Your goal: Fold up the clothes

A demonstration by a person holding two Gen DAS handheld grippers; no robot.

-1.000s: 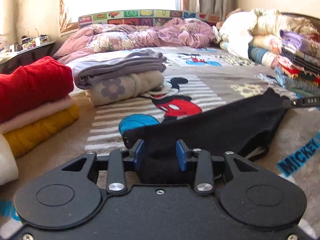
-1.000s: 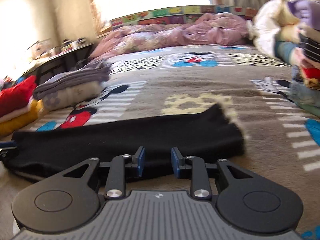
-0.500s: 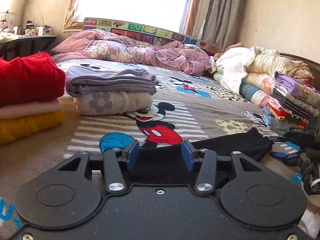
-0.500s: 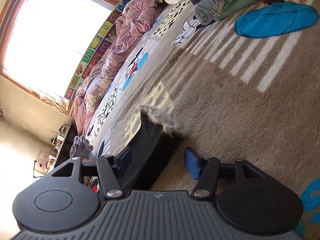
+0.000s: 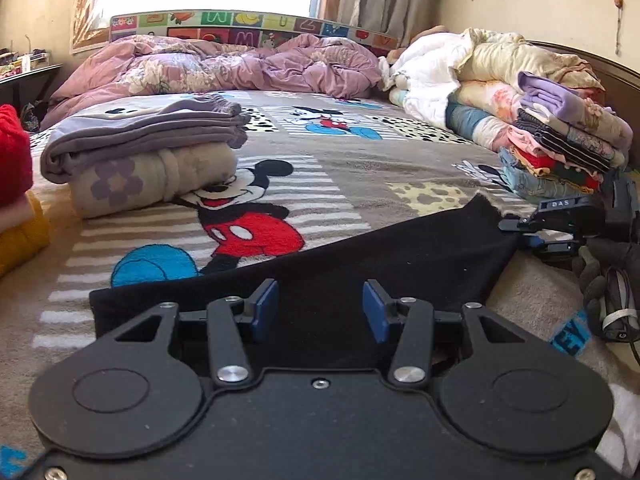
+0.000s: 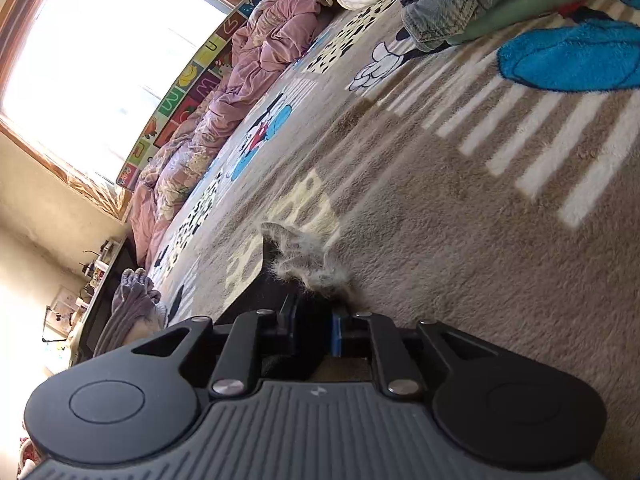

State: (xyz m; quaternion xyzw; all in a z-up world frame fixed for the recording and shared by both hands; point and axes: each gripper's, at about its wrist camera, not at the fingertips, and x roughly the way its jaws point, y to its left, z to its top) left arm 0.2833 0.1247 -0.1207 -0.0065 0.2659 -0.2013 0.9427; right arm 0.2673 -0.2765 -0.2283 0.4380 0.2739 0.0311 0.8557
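A black garment (image 5: 380, 264) lies spread flat on the cartoon-mouse blanket (image 5: 328, 184). My left gripper (image 5: 320, 312) hovers over its near edge, jaws open, with the cloth lying under the blue pads and not pinched. My right gripper (image 5: 508, 226) is at the garment's far right corner, held by a gloved hand (image 5: 608, 276). In the right wrist view the right gripper (image 6: 316, 324) is rolled onto its side and its jaws are closing, with the black garment's (image 6: 280, 292) fuzzy end filling the narrow gap between the pads.
A folded grey and floral stack (image 5: 140, 160) sits at mid left, with a red and yellow stack (image 5: 16, 184) at the left edge. A heap of folded clothes (image 5: 560, 152) and bedding lines the right side. A crumpled purple duvet (image 5: 240, 64) lies by the headboard.
The left jaws widened and let the cloth go, and the left view swung toward the right. The right gripper rolled sideways, sank to the garment's end, opened, then closed on it.
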